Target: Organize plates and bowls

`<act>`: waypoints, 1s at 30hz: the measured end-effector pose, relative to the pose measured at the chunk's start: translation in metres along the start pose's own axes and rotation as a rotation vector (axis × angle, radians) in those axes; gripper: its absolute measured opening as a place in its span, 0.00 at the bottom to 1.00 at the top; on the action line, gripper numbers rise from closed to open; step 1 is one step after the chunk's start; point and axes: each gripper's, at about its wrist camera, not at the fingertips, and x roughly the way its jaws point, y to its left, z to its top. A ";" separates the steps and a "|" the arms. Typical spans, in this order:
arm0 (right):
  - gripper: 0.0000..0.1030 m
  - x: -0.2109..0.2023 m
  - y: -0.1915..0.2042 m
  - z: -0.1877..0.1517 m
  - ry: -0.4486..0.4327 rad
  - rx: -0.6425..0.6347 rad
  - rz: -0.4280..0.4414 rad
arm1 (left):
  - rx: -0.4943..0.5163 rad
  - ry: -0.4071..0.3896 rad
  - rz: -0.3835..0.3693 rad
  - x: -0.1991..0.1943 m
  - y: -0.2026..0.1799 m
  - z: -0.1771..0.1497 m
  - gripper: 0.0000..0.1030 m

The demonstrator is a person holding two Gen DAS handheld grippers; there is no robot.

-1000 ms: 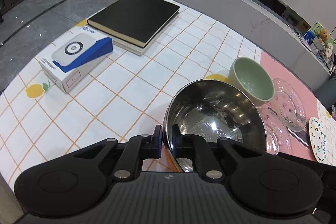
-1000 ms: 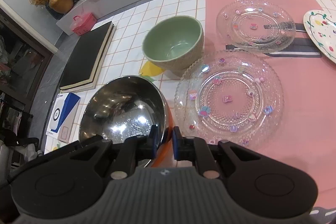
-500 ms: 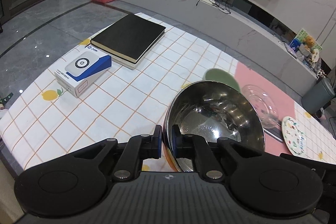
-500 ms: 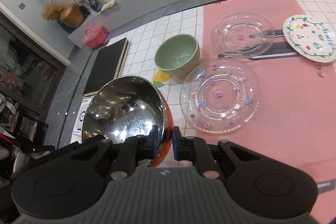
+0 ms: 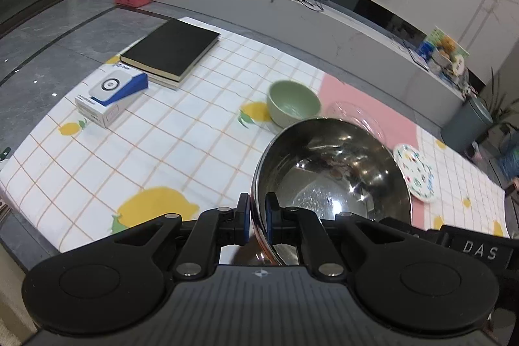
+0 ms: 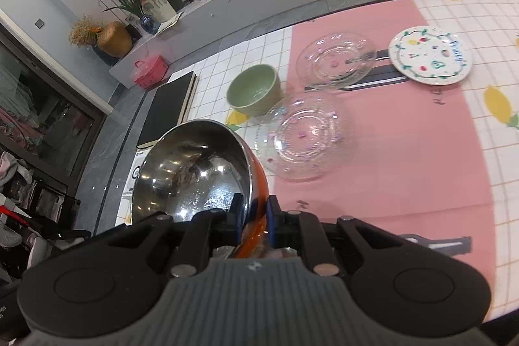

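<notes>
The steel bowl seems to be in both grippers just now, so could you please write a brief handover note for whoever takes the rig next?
Left gripper: shut on the steel bowl rim.
Right gripper: shut on the opposite rim; the bowl is off the table.
On the table: green bowl, two glass plates, painted plate, all separate.
Done: nothing stacked yet.
Left: set the steel bowl down, probably nest the bowls, stack the plates.

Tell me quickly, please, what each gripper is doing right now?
Left gripper: shut on the steel bowl, clamping its rim.
Right gripper: shut on the same bowl's rim, opposite side.
</notes>
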 end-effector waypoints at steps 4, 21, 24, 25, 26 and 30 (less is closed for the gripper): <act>0.12 -0.011 -0.009 -0.009 0.003 0.002 -0.011 | 0.019 0.021 -0.017 -0.002 -0.006 -0.011 0.10; 0.12 -0.012 -0.036 -0.040 0.097 0.030 -0.022 | 0.054 0.142 -0.038 0.002 -0.002 -0.047 0.10; 0.12 -0.011 -0.035 -0.042 0.099 0.031 -0.022 | 0.045 0.156 -0.043 0.004 0.002 -0.049 0.10; 0.12 -0.009 -0.034 -0.042 0.100 0.035 -0.020 | 0.040 0.157 -0.040 0.005 0.004 -0.049 0.10; 0.12 -0.008 -0.033 -0.041 0.098 0.034 -0.018 | 0.033 0.155 -0.037 0.005 0.005 -0.049 0.10; 0.12 0.000 -0.027 -0.038 0.100 0.012 -0.010 | 0.010 0.136 -0.025 0.005 0.011 -0.041 0.10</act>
